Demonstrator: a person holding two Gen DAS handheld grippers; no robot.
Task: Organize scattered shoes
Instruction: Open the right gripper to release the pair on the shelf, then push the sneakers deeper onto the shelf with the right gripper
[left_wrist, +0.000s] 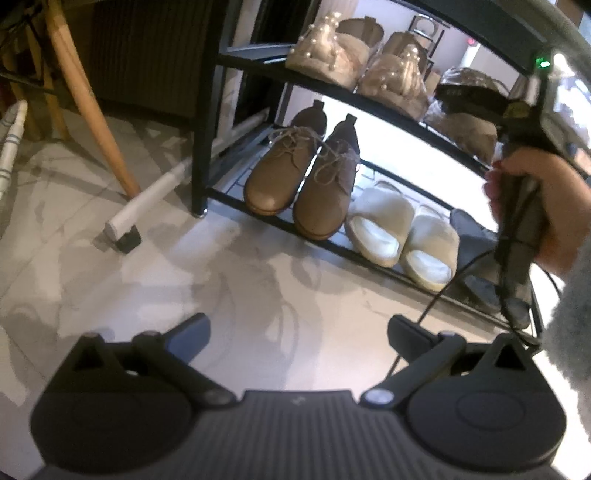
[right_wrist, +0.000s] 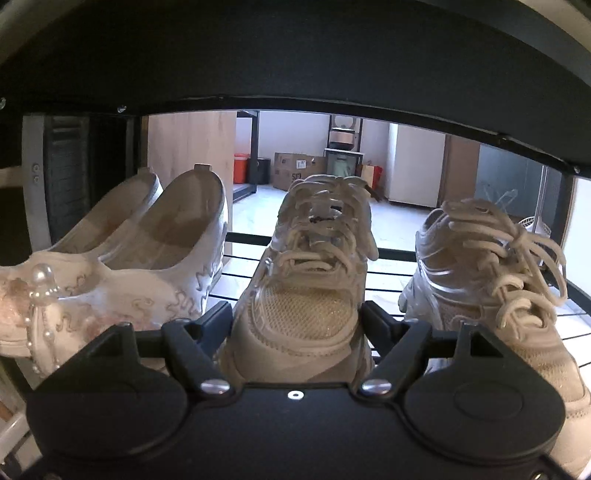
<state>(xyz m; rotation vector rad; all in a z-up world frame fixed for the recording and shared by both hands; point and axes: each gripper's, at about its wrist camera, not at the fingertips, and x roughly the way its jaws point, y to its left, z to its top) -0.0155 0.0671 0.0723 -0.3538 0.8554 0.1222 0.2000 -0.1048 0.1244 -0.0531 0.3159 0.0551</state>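
Observation:
A beige lace-up sneaker (right_wrist: 306, 295) stands on the black wire shelf (right_wrist: 384, 275), toe toward me. My right gripper (right_wrist: 295, 317) is shut on its toe, a pad against each side. Its mate (right_wrist: 491, 280) stands to the right, and a pair of cream pearl-trimmed shoes (right_wrist: 147, 280) stands to the left. In the left wrist view, a hand (left_wrist: 535, 206) holds that gripper's handle at the rack's (left_wrist: 201, 147) right side. My left gripper (left_wrist: 299, 332) hangs open over the marble floor with nothing between its fingers.
The bottom shelf holds brown lace-up shoes (left_wrist: 273, 177), white fluffy slippers (left_wrist: 384, 225) and a grey shoe (left_wrist: 476, 236). Pearl-trimmed shoes (left_wrist: 332, 51) sit on the shelf above. A wooden leg (left_wrist: 92, 107) and a white tube (left_wrist: 147, 199) lie left of the rack. A black cable (left_wrist: 443, 280) dangles.

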